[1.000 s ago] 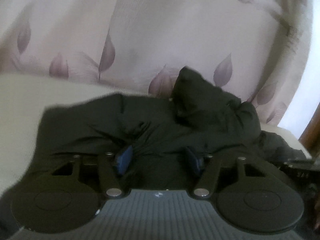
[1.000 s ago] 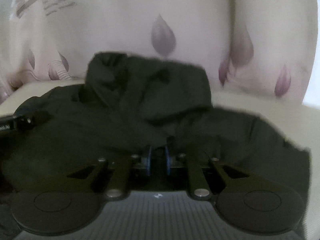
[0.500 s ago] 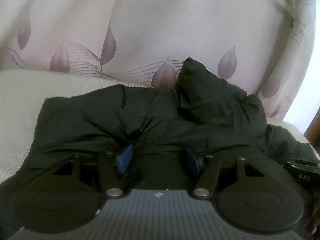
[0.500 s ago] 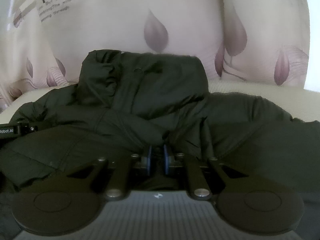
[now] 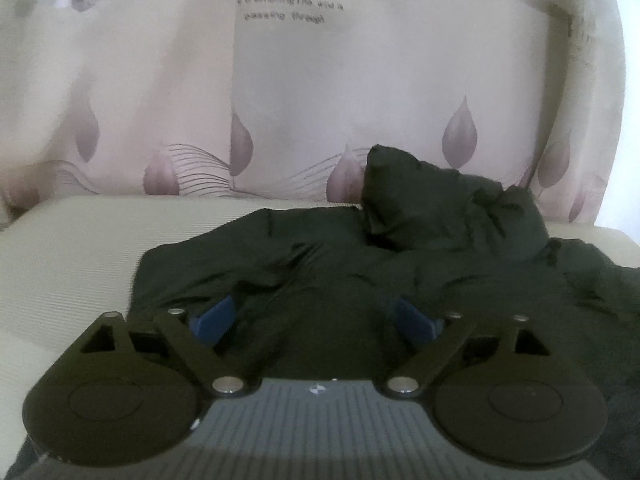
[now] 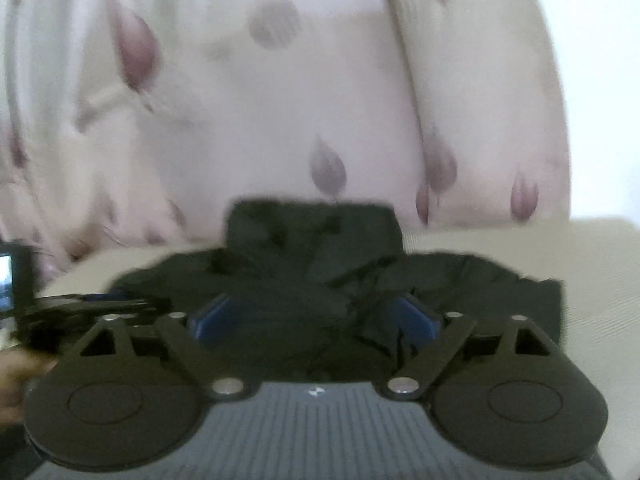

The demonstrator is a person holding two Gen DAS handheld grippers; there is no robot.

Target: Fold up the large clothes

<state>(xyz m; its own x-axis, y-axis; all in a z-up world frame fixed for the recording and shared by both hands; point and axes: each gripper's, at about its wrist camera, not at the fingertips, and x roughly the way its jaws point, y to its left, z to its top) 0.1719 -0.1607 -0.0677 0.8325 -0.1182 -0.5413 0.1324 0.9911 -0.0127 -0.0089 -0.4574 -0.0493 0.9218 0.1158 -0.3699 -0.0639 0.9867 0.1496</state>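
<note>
A dark, puffy hooded jacket (image 5: 400,264) lies crumpled on a cream ribbed surface (image 5: 72,248), its hood (image 5: 440,208) bunched up at the far side. My left gripper (image 5: 314,320) hovers over the jacket's near edge. Its jaws are opening, and the blue pads (image 5: 212,318) stand wide apart with loose fabric lying between them, not pinched. In the blurred right wrist view, the right gripper (image 6: 314,318) is also opening over the jacket (image 6: 312,240), and its pads (image 6: 416,318) are clear of the cloth. The left gripper's body (image 6: 80,306) shows at the left there.
A pale curtain (image 5: 320,100) with purple leaf prints and printed text hangs right behind the surface. Bare cream surface (image 6: 600,280) lies to the right of the jacket. A small lit screen (image 6: 8,280) and part of a hand (image 6: 12,372) sit at the right view's left edge.
Both grippers have spread their jaws. The right one was shut on a fold of the jacket and has let it go. Both have pulled back and up, so the jacket looks farther away.
</note>
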